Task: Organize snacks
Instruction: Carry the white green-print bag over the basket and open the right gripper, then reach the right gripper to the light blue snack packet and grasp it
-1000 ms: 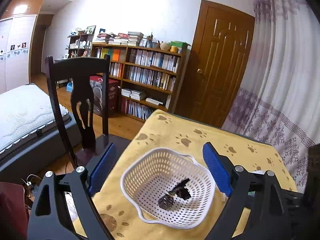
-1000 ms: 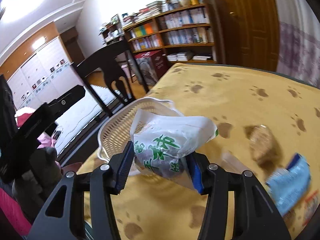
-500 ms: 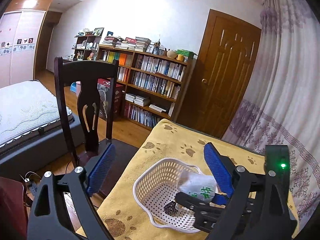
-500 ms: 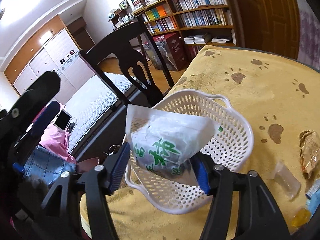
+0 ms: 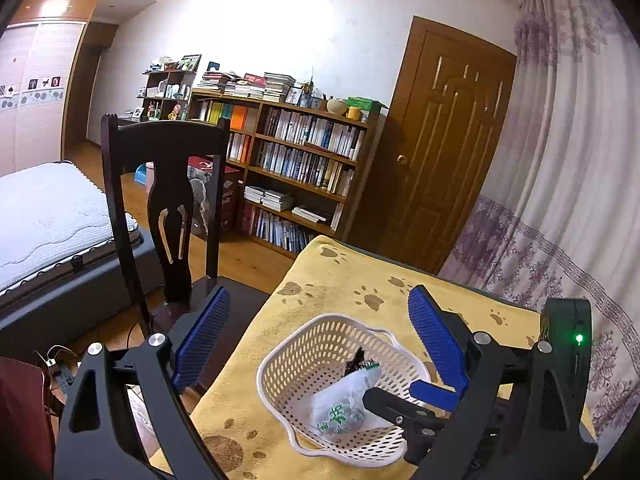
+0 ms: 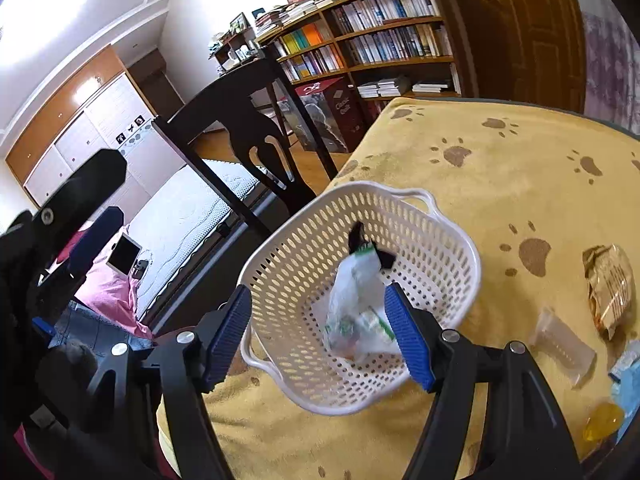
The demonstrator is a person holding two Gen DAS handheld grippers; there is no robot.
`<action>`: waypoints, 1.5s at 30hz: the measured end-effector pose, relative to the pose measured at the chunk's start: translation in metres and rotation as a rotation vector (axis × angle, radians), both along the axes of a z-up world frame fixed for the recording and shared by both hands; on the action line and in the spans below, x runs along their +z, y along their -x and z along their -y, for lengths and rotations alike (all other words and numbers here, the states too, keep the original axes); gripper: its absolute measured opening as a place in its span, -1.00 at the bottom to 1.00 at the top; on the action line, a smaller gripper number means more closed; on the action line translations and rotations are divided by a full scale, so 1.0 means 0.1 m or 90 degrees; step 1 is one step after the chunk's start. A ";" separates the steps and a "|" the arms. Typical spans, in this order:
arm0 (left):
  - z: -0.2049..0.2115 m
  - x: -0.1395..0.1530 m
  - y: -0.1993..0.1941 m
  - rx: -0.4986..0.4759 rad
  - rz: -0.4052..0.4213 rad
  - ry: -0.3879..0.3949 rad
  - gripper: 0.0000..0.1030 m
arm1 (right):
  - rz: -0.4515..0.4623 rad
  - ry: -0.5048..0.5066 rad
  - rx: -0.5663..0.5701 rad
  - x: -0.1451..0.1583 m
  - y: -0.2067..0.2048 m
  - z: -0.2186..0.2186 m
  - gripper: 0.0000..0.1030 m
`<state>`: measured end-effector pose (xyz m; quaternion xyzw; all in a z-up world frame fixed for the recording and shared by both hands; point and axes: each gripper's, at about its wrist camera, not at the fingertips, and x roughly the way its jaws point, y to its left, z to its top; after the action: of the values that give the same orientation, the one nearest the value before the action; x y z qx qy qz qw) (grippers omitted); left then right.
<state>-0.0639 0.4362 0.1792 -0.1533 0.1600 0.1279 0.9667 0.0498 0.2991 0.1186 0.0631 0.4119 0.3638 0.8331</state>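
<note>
Right gripper (image 6: 318, 334) hangs over the white basket (image 6: 448, 236), jaws spread wide, nothing clamped btwn them. White snack bag w/ green print (image 6: 356, 304) sits inside the basket, leaning against the right blue pad (image 6: 406, 340); can't tell if it's really touching. A small dark wrapper (image 6: 356, 236) lies in the basket behind it. Left gripper (image 5: 318, 336) is up above the near table edge, jaws wide open too, empty. Basket rests on the yellow paw-print cloth (image 6: 520, 160) covering the table. To the right on the cloth: a tan snack pack (image 6: 610, 280), a clear packet (image 6: 560, 344), a blue packet (image 6: 628, 372). Dark chair (image 5: 168, 184) stands beside the table.
</note>
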 end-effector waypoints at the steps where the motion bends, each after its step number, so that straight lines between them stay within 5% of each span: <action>1: 0.00 0.00 0.01 -0.001 0.001 -0.001 0.78 | -0.001 0.000 -0.002 0.00 0.01 0.02 0.34; 26: 0.27 0.00 -0.06 -0.043 -0.015 -0.025 0.87 | -0.003 0.004 -0.138 -0.21 0.07 0.96 0.44; 38: 0.40 -0.02 -0.15 -0.063 -0.031 -0.036 0.88 | -0.019 -0.006 -0.317 -0.21 -0.04 2.10 0.61; 45: 0.53 -0.06 -0.19 -0.085 -0.044 -0.055 0.89 | -0.085 -0.049 -0.439 -0.38 -0.13 2.80 0.63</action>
<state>-0.0448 0.3828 0.1727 -0.0963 0.1971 0.0753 0.9727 0.0628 0.0187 0.0803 0.2538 0.4055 0.0712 0.8753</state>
